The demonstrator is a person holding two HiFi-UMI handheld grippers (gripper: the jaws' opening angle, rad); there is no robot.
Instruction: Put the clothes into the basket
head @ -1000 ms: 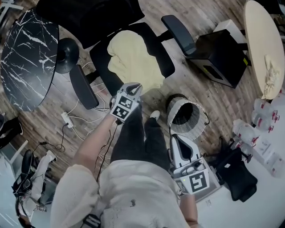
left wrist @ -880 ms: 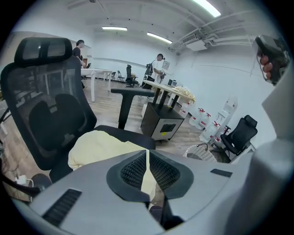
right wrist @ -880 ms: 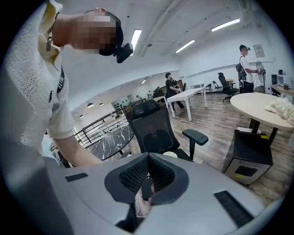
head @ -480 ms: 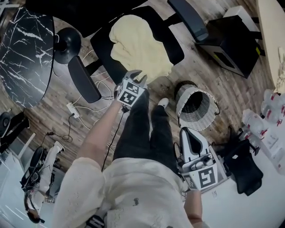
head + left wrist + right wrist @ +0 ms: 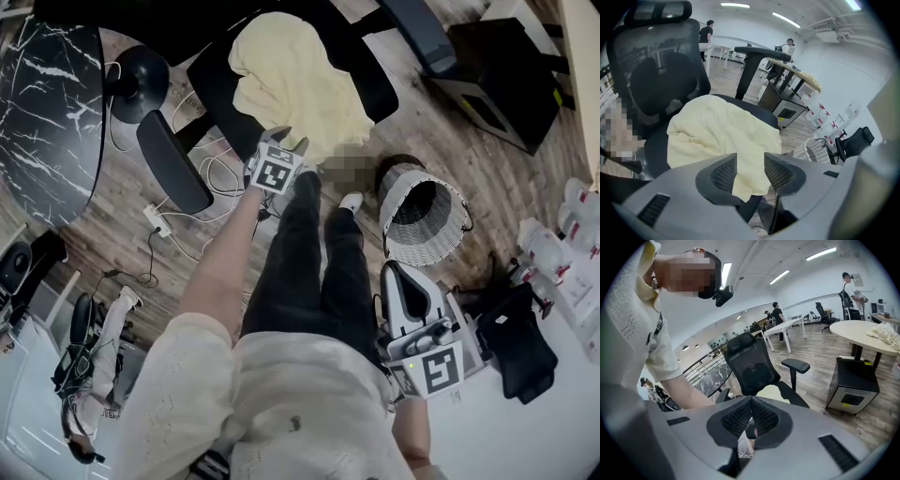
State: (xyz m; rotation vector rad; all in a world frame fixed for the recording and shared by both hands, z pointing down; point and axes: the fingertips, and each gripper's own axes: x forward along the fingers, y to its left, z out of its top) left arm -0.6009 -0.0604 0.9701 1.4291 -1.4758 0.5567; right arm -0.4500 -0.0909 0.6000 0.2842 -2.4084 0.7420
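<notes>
1. Cloth (image 5: 291,80): a pale yellow garment lies crumpled on the chair (image 5: 214,86). It covers most of the seat, and one corner droops over the chair's front edge.
2. Left gripper (image 5: 291,139): it is tilted down just in front of the chair, near that drooping corner. Its jaws have just been opening and now stand spread. In the left gripper view the corner shows in the gap between them, but the pads do not press on it, and it looks to lie just beyond the tips.
3. The step in hand, as I judge it, is the reach for the cloth. To do it well:
   - keep the jaws wide;
   - push the tips past the thin hem into a thicker fold on the chair;
   - close only when cloth fills the gap, so the grip takes several layers and not one loose edge.
4. Basket (image 5: 417,246): the white woven basket lies tipped on the floor to the right of the chair, near it, with nothing visible inside. Lift the cloth clear of the chair's armrest before swinging it that way.
5. Right gripper (image 5: 398,272): it is well apart from the chair, past the basket. Its jaws are pressed together with nothing between them. It could steady the basket's rim.
</notes>
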